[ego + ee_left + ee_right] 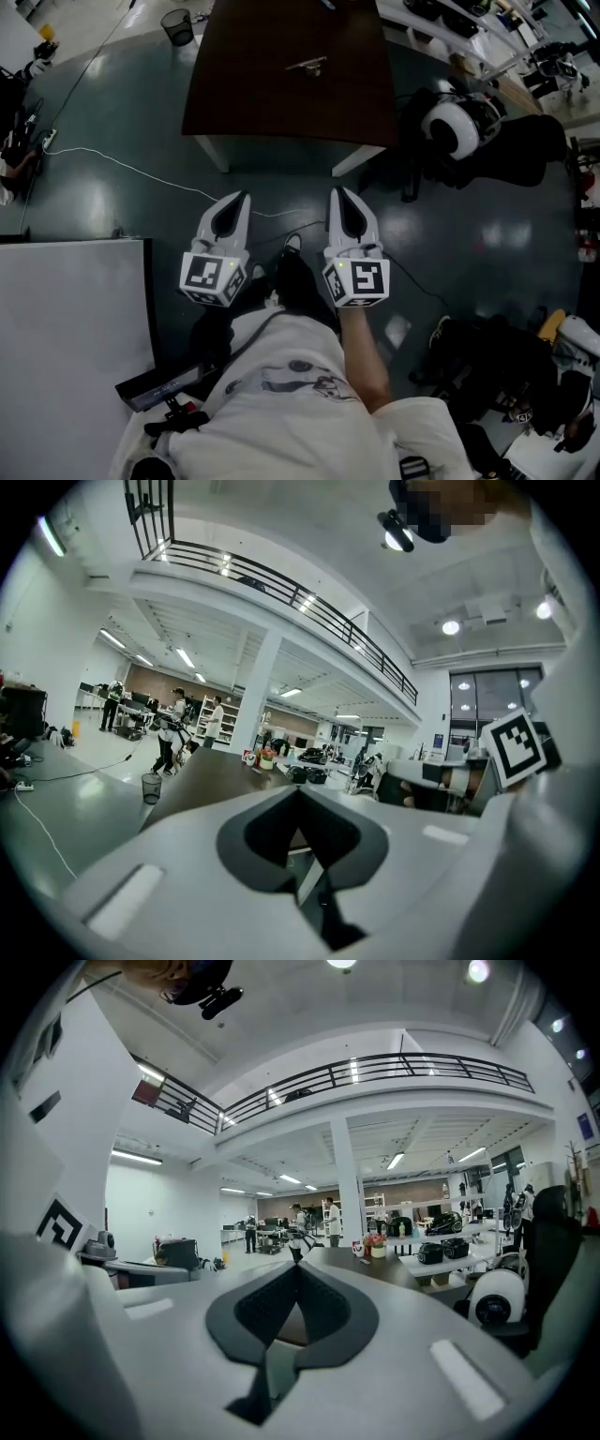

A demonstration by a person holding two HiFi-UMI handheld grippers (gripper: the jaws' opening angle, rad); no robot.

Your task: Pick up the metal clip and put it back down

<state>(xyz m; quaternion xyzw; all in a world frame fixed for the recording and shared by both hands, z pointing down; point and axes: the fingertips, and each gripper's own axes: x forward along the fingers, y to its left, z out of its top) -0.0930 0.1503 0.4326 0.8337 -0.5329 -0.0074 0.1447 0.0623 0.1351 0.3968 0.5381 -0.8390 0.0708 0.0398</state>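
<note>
We note a dark brown table (253, 94) with a flat rectangular top on white legs, two of which show at its near corners. The metal clip (307, 66) lies directly on the top, towards the far half and right of centre, well apart from every edge. The rest of the visible top is plain dark surface. The table stands on a glossy dark green floor (112, 122). On the floor we see a black mesh bin (176, 25) beside the table's far left corner and a white cable (122, 164) trailing from the left towards the near legs.
</note>
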